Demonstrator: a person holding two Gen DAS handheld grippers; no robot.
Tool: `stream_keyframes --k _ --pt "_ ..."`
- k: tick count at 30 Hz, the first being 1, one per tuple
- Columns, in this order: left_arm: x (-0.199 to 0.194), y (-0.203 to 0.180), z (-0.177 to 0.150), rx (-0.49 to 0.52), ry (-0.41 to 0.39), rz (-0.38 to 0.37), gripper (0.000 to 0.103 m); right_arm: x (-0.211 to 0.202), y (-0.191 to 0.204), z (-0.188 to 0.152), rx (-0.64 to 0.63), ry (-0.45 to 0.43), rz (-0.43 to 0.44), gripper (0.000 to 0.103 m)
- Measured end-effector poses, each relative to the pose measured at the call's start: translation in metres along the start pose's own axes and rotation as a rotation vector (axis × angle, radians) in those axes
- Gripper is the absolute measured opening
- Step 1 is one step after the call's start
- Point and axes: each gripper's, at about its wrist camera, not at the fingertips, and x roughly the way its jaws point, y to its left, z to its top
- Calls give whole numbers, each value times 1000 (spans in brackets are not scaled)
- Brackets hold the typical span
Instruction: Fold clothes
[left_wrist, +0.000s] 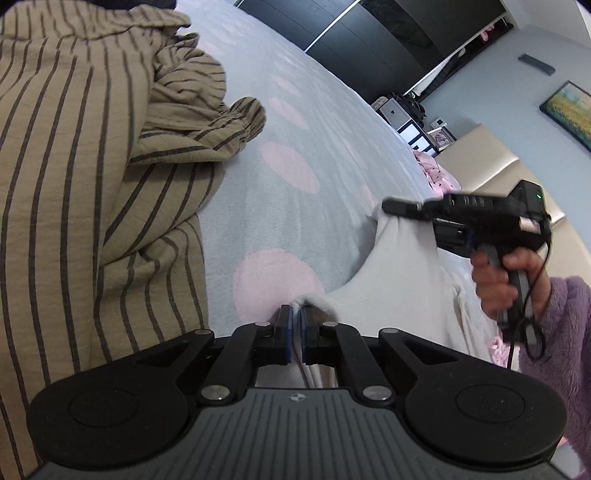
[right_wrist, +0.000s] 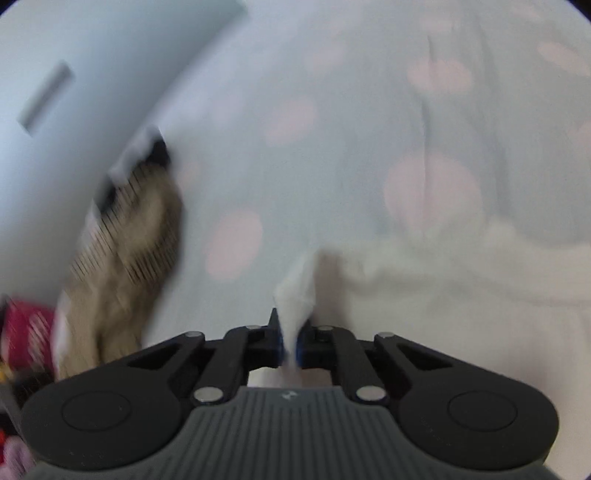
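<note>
My left claw (left_wrist: 295, 332) and right claw (right_wrist: 291, 339) each pinch the white garment (left_wrist: 399, 280); next, fold toward 12 o'clock.

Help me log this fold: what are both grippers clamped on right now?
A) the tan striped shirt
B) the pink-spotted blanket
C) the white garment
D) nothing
C: the left gripper pinches an edge of the white garment, and the right gripper is shut on another bunch of it, lifted off the blanket.
</note>
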Motion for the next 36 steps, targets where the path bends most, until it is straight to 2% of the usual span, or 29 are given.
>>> stream_keyframes --k 1,7,10,12,14,16,19,21,22,29,32,36 --pt "0 -2 -1 11 -2 7 3 1 -6 2 32 -15 1 8" --pt "-1 6 -1 -30 -4 -14 4 22 -17 -3 41 28 -32 8" --pt "-3 3 -1 -15 0 -14 4 15 -15 0 16 33 -33 12" --pt "-5 1 0 -13 3 -14 4 6 -13 3 -9 29 -40 27" --pt "-7 0 1 -14 6 -11 4 -6 -14 6 -14 15 -52 46" --pt "-11 -2 2 -7 13 0 4 -19 -17 6 -6 -7 -79 49" --pt "-21 -9 3 12 28 42 4 -25 -20 2 -22 -1 -97 47" --pt "-31 -13 3 17 32 73 4 -20 -21 -1 -25 -10 -104 24" --pt "-37 -16 3 11 32 82 4 -18 -22 -2 -25 -20 -105 5" --pt "-77 -34 -8 -14 35 111 6 13 -19 -4 0 -59 -201 2" --pt "-86 -44 -17 12 44 123 13 6 -11 -5 -18 -77 -229 6" --pt "-93 -58 -31 84 73 139 14 -22 -1 -14 -58 -90 -272 8"
